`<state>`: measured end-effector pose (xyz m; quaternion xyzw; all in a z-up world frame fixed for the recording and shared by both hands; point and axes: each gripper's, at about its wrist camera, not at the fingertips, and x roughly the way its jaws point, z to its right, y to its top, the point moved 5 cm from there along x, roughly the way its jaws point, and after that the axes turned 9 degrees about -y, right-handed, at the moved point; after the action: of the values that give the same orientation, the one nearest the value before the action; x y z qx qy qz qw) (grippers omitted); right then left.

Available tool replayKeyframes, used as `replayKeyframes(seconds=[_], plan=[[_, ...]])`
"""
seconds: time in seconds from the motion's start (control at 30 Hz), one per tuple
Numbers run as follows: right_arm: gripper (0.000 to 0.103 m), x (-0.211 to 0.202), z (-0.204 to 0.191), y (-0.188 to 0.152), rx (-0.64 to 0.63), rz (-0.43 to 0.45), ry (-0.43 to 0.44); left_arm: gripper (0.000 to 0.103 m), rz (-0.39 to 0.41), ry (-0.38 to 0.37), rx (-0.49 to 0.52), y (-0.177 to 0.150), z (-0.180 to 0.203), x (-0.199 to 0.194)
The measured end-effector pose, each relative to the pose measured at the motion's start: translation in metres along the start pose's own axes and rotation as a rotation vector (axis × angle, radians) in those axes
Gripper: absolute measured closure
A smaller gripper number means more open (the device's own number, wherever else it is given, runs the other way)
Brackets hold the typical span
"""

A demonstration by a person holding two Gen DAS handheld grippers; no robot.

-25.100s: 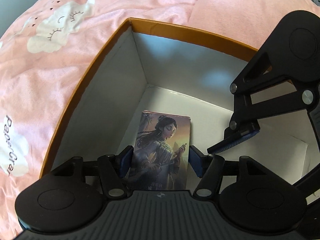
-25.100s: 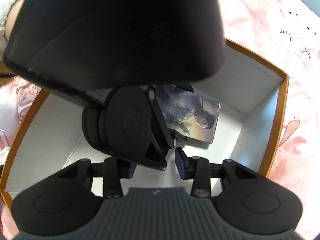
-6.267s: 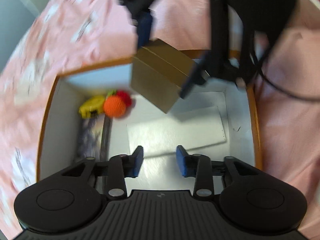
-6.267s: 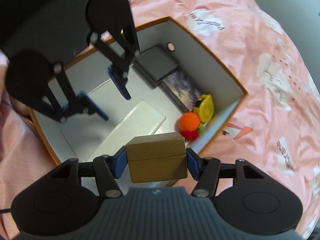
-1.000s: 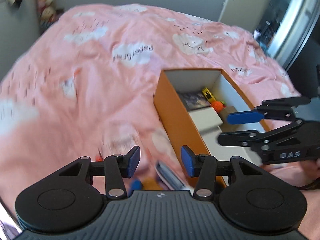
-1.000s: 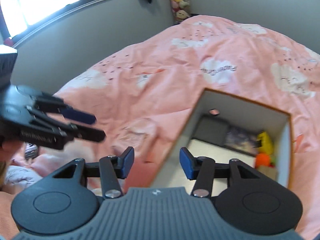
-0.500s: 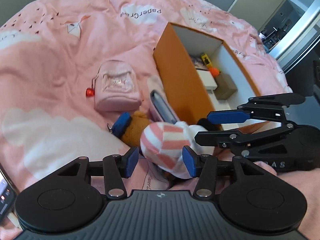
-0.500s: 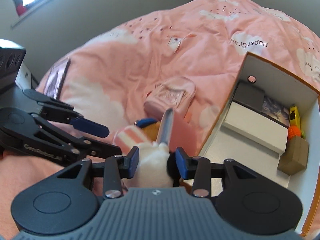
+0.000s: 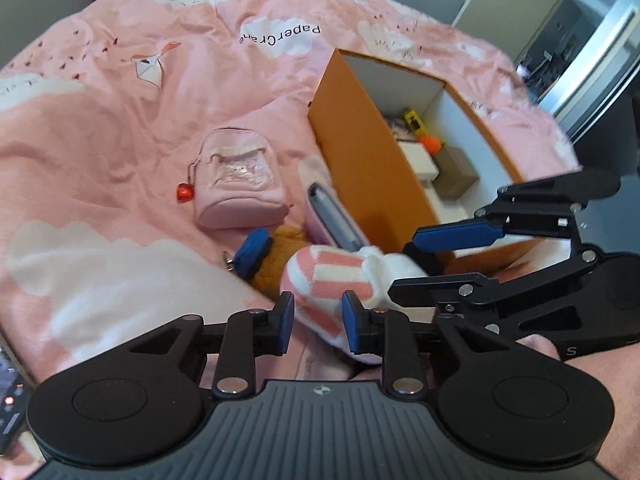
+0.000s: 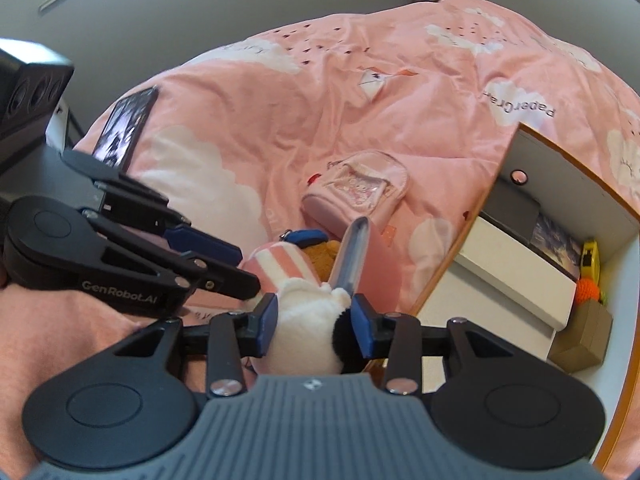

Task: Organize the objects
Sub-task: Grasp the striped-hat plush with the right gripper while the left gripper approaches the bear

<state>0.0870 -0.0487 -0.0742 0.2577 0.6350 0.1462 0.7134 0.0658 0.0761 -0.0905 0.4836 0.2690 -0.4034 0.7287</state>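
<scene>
Left wrist view: left gripper point(image 9: 317, 322) has fingers partly spread around the pink-and-white striped end of a plush toy point(image 9: 320, 276); pads sit just beside the fabric on both sides, can't tell if they press it. Plush lies on the pink bedspread point(image 9: 120, 120) just outside the near corner of the orange box point(image 9: 360, 148). Touching it: a brown plush with blue cap point(image 9: 268, 256) and a grey-blue flat case point(image 9: 336, 220) leaning along the box's outer wall. Pink mini backpack point(image 9: 240, 184) lies a bit further out on the bedspread. Right gripper point(image 9: 404, 268) comes in from the right, fingers spread over the plush's white end. Box holds a brown cube point(image 9: 456, 172), white flat box point(image 9: 420, 158), orange ball point(image 9: 431, 143) and yellow item point(image 9: 414, 118).

Right wrist view: right gripper point(image 10: 315, 320) straddles the white fluffy end of the plush point(image 10: 304, 344), pads touching or nearly touching it; grip not confirmed. Left gripper point(image 10: 236, 268) is at left, fingers apart at the striped end. Case point(image 10: 352, 252) stands tilted behind the plush. Box's near wall point(image 10: 452, 256) is just right of it. Phone point(image 10: 128, 130) sits at the bedspread's left edge.
</scene>
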Motion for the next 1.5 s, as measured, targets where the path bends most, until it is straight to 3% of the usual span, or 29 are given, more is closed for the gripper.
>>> replayKeyframes(seconds=[0.17,0.33,0.53,0.7,0.97,1.2,1.37,1.5], plan=[[0.059,0.003,-0.017,-0.004,-0.073,-0.032,0.026,0.074,-0.038,0.032,0.030,-0.012,0.002,-0.003],[0.039,0.013,-0.021,-0.006,-0.094,-0.071,-0.003,0.073,-0.049,0.031,0.010,-0.017,-0.004,-0.001],[0.027,0.034,-0.022,-0.007,-0.084,-0.127,-0.003,0.073,-0.035,0.089,0.049,-0.015,-0.004,-0.001],[0.031,0.049,-0.024,-0.006,-0.080,-0.132,-0.010,0.072,-0.025,0.122,0.051,-0.014,-0.008,-0.003],[0.038,0.033,-0.019,-0.001,-0.043,-0.057,-0.017,0.069,0.058,0.103,0.084,-0.006,-0.004,-0.015],[0.038,0.007,0.001,0.020,0.057,0.066,-0.002,0.068,0.142,0.107,0.020,0.014,-0.013,-0.026],[0.038,-0.028,0.028,0.038,0.175,0.177,-0.002,0.068,0.145,0.066,-0.002,0.024,-0.019,-0.029],[0.038,-0.056,0.058,0.042,0.266,0.237,-0.062,0.065,0.127,0.030,-0.033,0.030,-0.032,-0.024]])
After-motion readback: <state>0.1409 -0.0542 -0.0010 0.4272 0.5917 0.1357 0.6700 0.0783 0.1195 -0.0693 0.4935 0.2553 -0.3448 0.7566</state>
